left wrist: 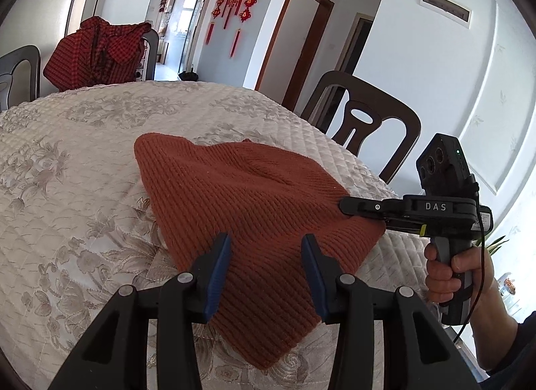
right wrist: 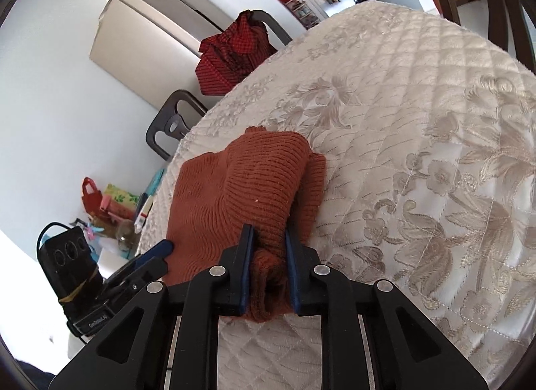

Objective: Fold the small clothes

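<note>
The bench (left wrist: 83,162) was the largest thing before me, covered with a cream quilted cloth with beige embroidered flowers, and it carried the work. Dark wooden chairs (left wrist: 365,125) stood around it; over the far one hung a red checked garment (left wrist: 97,51), well apart from my task.

On the cloth, near the edge of the bench closest to me, lay the rust-orange ribbed knitted garment (left wrist: 241,209). In the right wrist view one part of it (right wrist: 264,172) was already doubled over the rest, so I judged the fold was in progress and not finished.

My right gripper (right wrist: 268,239) had its jaws clamped on a bunched edge of the knit, which bulged between the blue pads (right wrist: 247,256). I held it so, I think, to carry that edge across the garment without the soft wool slipping. From the left wrist view this gripper (left wrist: 348,205) reached the knit from the side, low over the cloth.

My left gripper (left wrist: 266,246) hovered over the near part of the garment with jaws apart and nothing between them. I judged it was placed there to press or take the near edge next, so the layers would not shift.
</note>
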`<state>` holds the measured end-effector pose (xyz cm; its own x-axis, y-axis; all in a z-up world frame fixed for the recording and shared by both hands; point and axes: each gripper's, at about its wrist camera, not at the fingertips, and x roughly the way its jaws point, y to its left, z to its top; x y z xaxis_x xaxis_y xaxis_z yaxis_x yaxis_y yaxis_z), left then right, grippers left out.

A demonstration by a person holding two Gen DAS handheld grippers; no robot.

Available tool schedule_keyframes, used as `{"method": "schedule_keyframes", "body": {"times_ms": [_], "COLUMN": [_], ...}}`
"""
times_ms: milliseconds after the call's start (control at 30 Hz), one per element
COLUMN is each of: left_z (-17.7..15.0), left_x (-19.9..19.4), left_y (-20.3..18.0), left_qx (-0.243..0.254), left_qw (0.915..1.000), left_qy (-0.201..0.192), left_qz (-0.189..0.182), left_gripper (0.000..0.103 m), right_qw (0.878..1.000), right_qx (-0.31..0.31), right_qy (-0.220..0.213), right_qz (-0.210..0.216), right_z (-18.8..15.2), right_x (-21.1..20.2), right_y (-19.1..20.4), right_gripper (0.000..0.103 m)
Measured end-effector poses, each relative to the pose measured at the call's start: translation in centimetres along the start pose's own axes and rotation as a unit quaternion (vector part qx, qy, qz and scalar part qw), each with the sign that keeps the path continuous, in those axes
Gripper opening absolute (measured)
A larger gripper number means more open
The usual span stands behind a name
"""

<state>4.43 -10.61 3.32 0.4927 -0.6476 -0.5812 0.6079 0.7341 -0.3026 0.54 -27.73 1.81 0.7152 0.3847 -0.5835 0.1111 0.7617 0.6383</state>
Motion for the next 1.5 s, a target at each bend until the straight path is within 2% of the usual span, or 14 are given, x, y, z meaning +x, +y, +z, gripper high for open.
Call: {"method": "schedule_keyframes", "body": {"times_ms": [100, 200, 333, 400, 500, 600, 633, 667, 700, 867, 967, 1167, 1333, 1500], "left_z": [0.0, 0.0, 0.3, 0.5, 0.2, -0.7, -1.0, -1.1, -1.0, -0.5, 0.3, 2.7, 1.9, 1.7], "left_x": [0.0, -0.4, -0.9, -1.2, -1.4, -0.7, -0.5, -0.5, -0.5, -0.6, -1.3, 0.3, 2.6, 2.1], "left_y": [0.1, -0.2, -0.5, -0.7, -1.2, -1.5, -1.6, -1.7, -1.8, -1.6, -0.8, 1.7, 3.3, 4.1], "left_qx": [-0.003, -0.001, -0.003, -0.002, 0.014, 0.035, 0.042, 0.046, 0.049, 0.043, 0.018, -0.018, -0.035, -0.057], "left_qw": [1.0000, 1.0000, 1.0000, 1.0000, 0.9998, 0.9989, 0.9985, 0.9982, 0.9981, 0.9984, 0.9996, 0.9988, 0.9969, 0.9969], "left_qy": [0.000, 0.001, 0.001, -0.003, -0.001, 0.015, 0.015, 0.016, 0.016, 0.019, 0.010, 0.001, 0.023, 0.022], "left_qz": [0.000, 0.004, 0.002, 0.005, 0.015, 0.027, 0.031, 0.034, 0.035, 0.030, 0.019, 0.045, 0.066, 0.050], "left_gripper": [0.046, 0.046, 0.047, 0.047, 0.047, 0.047, 0.047, 0.047, 0.048, 0.049, 0.049, 0.049, 0.050, 0.050], "right_qw": [1.000, 1.000, 0.996, 0.992, 0.987, 0.981, 0.980, 0.980, 0.980, 0.976, 0.978, 0.976, 0.977, 0.984], "right_qx": [0.010, -0.011, -0.062, -0.104, -0.153, -0.180, -0.175, -0.171, -0.172, -0.187, -0.183, -0.189, -0.166, -0.135], "right_qy": [0.004, -0.008, -0.056, -0.064, -0.035, 0.006, 0.023, 0.025, 0.021, 0.023, 0.008, -0.021, -0.004, -0.006], "right_qz": [0.006, -0.019, -0.026, -0.027, -0.030, -0.072, -0.088, -0.095, -0.096, -0.111, -0.099, -0.104, -0.136, -0.114], "right_z": [0.3, 0.7, 1.0, 0.7, -0.5, -2.1, -2.6, -2.9, -3.0, -3.0, -2.2, -0.5, 0.0, 0.2], "right_x": [0.3, -0.6, -3.4, -4.0, -3.2, -1.4, -0.5, -0.3, -0.4, -0.5, -1.3, -0.6, 1.8, 1.5], "right_y": [-0.3, 0.5, 3.1, 4.9, 6.5, 6.0, 5.1, 4.5, 4.4, 5.0, 5.8, 6.6, 5.0, 3.6], "right_gripper": [0.022, 0.026, 0.026, 0.026, 0.026, 0.025, 0.021, 0.011, 0.010, 0.010, 0.012, 0.013, 0.013, 0.018]}}
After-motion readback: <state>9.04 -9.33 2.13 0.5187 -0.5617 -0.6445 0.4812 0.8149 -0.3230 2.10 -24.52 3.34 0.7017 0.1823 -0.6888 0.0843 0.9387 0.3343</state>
